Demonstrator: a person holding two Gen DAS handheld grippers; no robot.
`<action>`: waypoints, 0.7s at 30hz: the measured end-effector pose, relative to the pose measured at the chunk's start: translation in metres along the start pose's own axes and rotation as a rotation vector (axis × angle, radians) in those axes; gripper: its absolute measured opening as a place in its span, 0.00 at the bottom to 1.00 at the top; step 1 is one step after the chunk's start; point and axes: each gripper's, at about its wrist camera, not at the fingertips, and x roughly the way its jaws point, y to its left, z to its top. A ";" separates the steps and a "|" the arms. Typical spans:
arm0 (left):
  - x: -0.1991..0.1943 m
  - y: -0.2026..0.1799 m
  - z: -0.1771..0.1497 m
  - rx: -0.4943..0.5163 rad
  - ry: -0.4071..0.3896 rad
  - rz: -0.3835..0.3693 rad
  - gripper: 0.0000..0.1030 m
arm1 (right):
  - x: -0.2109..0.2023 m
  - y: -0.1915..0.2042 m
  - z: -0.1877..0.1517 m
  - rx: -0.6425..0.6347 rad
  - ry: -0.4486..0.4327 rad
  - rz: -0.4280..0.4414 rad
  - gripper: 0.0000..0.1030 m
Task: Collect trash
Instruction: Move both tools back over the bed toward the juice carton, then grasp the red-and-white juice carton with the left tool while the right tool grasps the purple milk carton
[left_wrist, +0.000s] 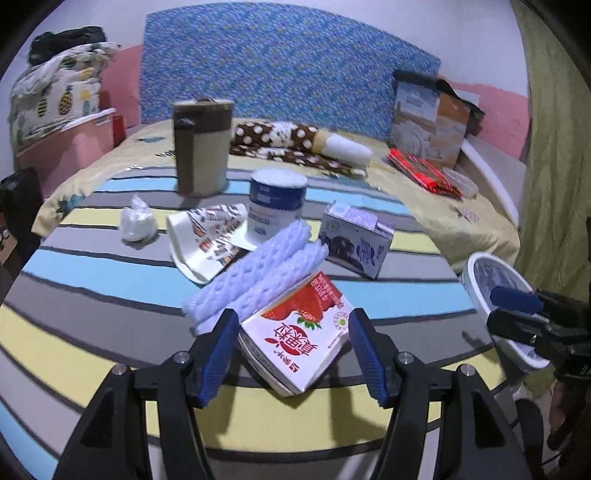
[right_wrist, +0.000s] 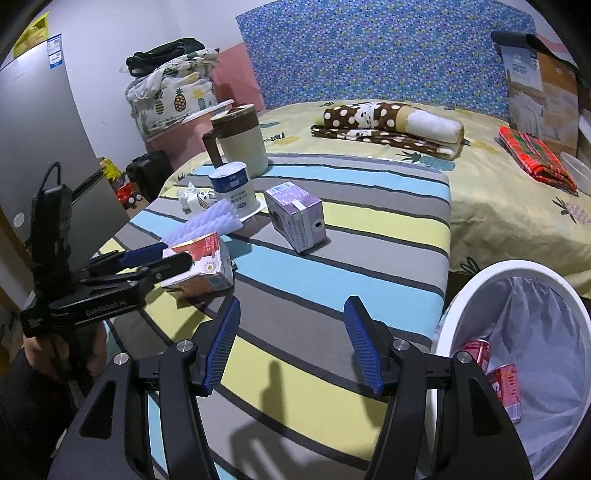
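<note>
A red-and-white strawberry milk carton (left_wrist: 295, 332) lies on the striped table (left_wrist: 92, 280), between the open fingers of my left gripper (left_wrist: 290, 354); the pads stand apart from its sides. It also shows in the right wrist view (right_wrist: 201, 264) with the left gripper (right_wrist: 162, 258) around it. Behind it lie a pale blue foam net (left_wrist: 255, 273), a crumpled paper cup (left_wrist: 207, 236), a tissue wad (left_wrist: 137, 220), a white tub (left_wrist: 277, 203) and a purple carton (left_wrist: 354, 240). My right gripper (right_wrist: 291, 347) is open and empty beside the white trash bin (right_wrist: 517, 354), which holds red cans (right_wrist: 504, 387).
A brown-and-cream mug (left_wrist: 201, 147) stands at the table's far side. A bed (right_wrist: 498, 192) with a polka-dot blanket (right_wrist: 384, 125), a red packet (right_wrist: 535, 157) and a cardboard box (right_wrist: 539, 88) lies behind. A grey fridge (right_wrist: 33, 129) stands left.
</note>
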 end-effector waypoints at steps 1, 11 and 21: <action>0.003 0.000 0.000 0.007 0.015 -0.013 0.63 | 0.000 0.000 -0.001 0.001 0.003 0.000 0.58; -0.010 -0.018 -0.015 0.116 0.049 -0.136 0.63 | 0.002 -0.003 0.003 0.005 0.005 0.003 0.58; 0.010 -0.028 -0.009 0.180 0.110 -0.134 0.67 | 0.001 -0.005 0.001 0.010 0.002 0.001 0.58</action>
